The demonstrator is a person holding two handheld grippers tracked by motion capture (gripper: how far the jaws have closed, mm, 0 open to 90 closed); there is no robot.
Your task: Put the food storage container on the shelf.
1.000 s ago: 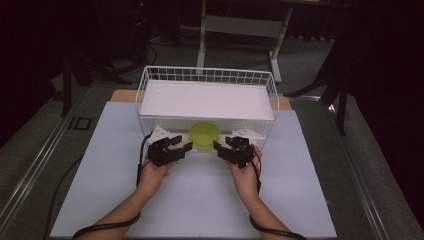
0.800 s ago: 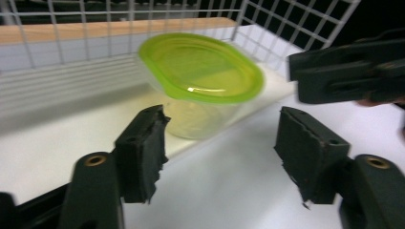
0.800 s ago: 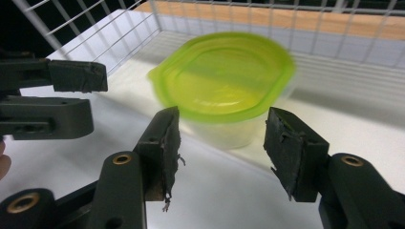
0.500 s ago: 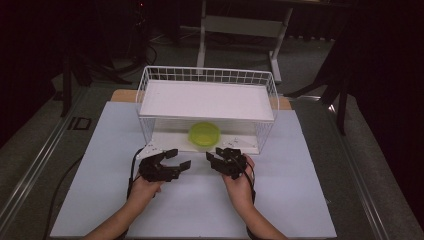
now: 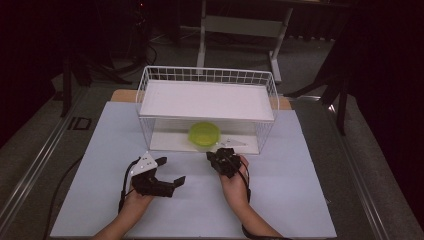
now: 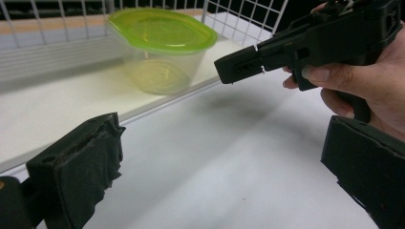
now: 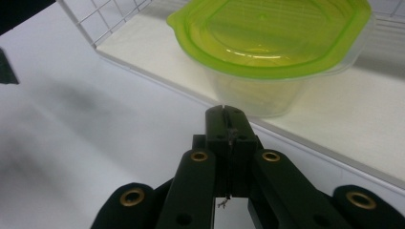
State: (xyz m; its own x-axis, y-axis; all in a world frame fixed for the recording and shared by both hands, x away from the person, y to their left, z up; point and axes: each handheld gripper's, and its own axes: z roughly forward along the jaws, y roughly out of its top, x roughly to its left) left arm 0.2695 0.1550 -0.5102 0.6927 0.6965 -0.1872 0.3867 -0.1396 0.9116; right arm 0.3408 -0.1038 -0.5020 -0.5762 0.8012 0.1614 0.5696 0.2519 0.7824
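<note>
Container: a clear tub with a green lid (image 5: 204,135) is sitting upright on the lower shelf of the wire basket (image 5: 207,76), near that shelf's front edge, about midway along it.
Basket: it is standing on the white mat (image 5: 300,195), with a white board lying across its top as an upper shelf.
Right gripper (image 5: 223,159): it is hovering just in front of the basket, pointing at the tub without touching it; its jaws have just been closing and are now pressing together with nothing between them.
Left gripper (image 5: 167,176): it is hanging farther out from the basket, to the left of the right gripper; its jaws have just been opening and are standing wide, holding nothing.
</note>
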